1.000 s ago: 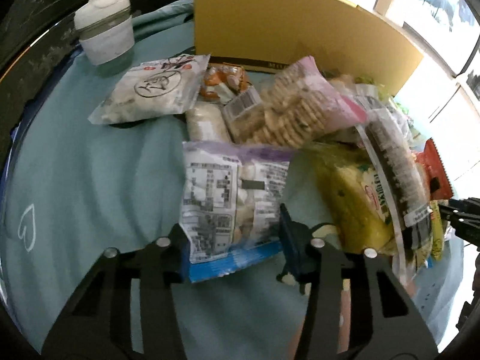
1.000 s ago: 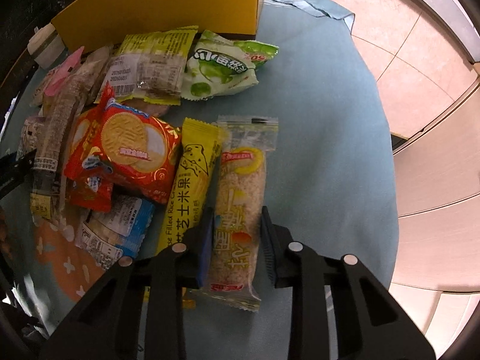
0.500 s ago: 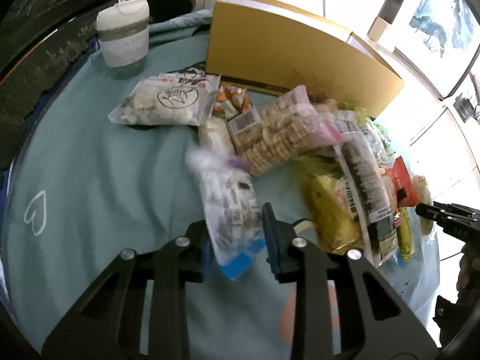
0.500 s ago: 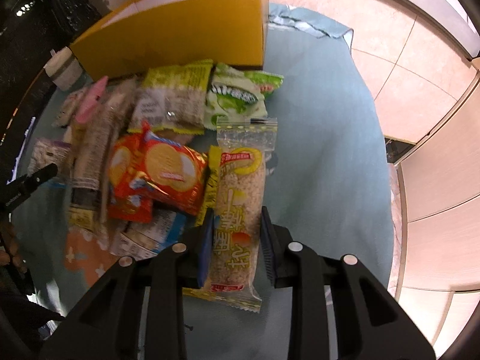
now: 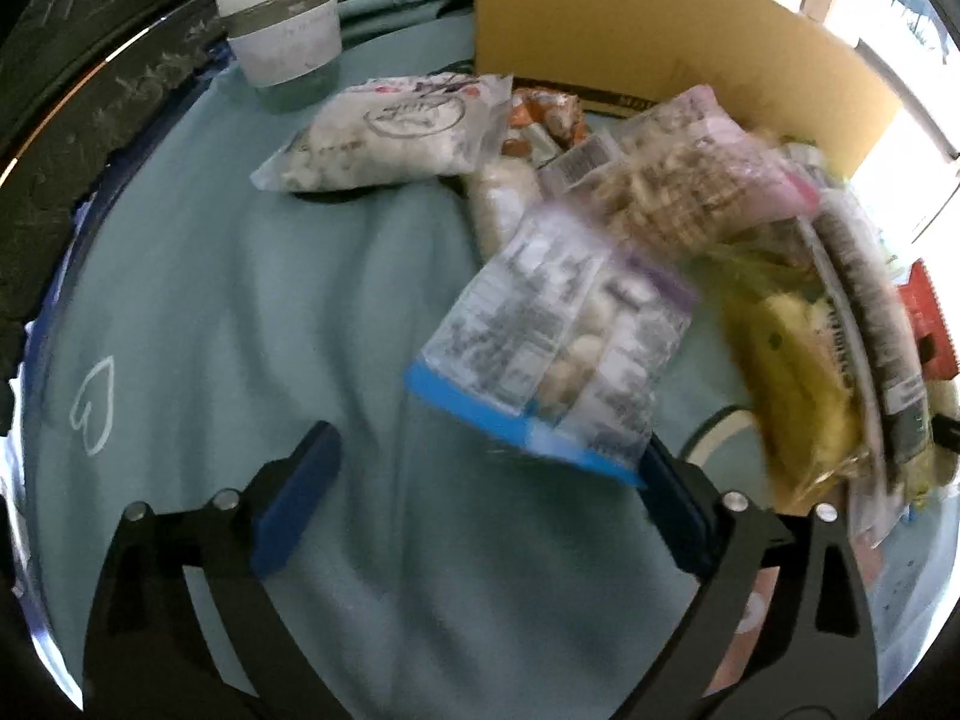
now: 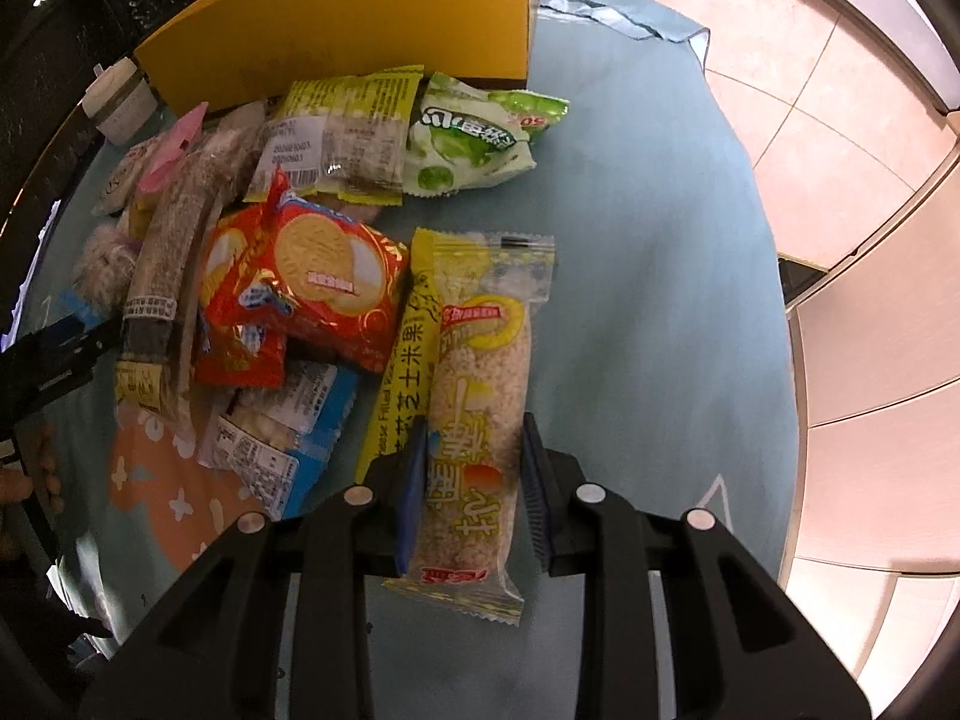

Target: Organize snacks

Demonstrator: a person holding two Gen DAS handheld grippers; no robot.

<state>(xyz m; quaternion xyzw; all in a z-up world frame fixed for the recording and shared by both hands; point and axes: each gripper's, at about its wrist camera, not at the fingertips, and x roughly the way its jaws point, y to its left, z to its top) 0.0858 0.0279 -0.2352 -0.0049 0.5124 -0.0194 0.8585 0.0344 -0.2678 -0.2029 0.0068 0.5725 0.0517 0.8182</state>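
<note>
A pile of snack packets lies on the teal cloth (image 5: 240,300). In the left wrist view my left gripper (image 5: 486,456) has its jaws opening wide. A clear bag with a blue edge (image 5: 558,348) sits blurred and tilted just beyond the fingertips, and neither pad presses on it. In the right wrist view my right gripper (image 6: 475,438) is shut on a long rice-cracker bar (image 6: 480,372) in a clear and yellow wrapper. A yellow cheese rice stick (image 6: 408,360) lies beside it on the left.
A yellow box (image 6: 360,30) stands at the back of the pile, with a lidded white cup (image 5: 282,30) to its left. Red biscuit packs (image 6: 318,282), a green bag (image 6: 474,138) and a white bag (image 5: 390,132) lie around. The table edge and tiled floor (image 6: 810,120) are on the right.
The left jaws pinched the blue-edged bag and lifted it, then sprang wide; the bag is out of them and tilted. The right gripper still holds the rice-cracker bar and has shifted slightly.
</note>
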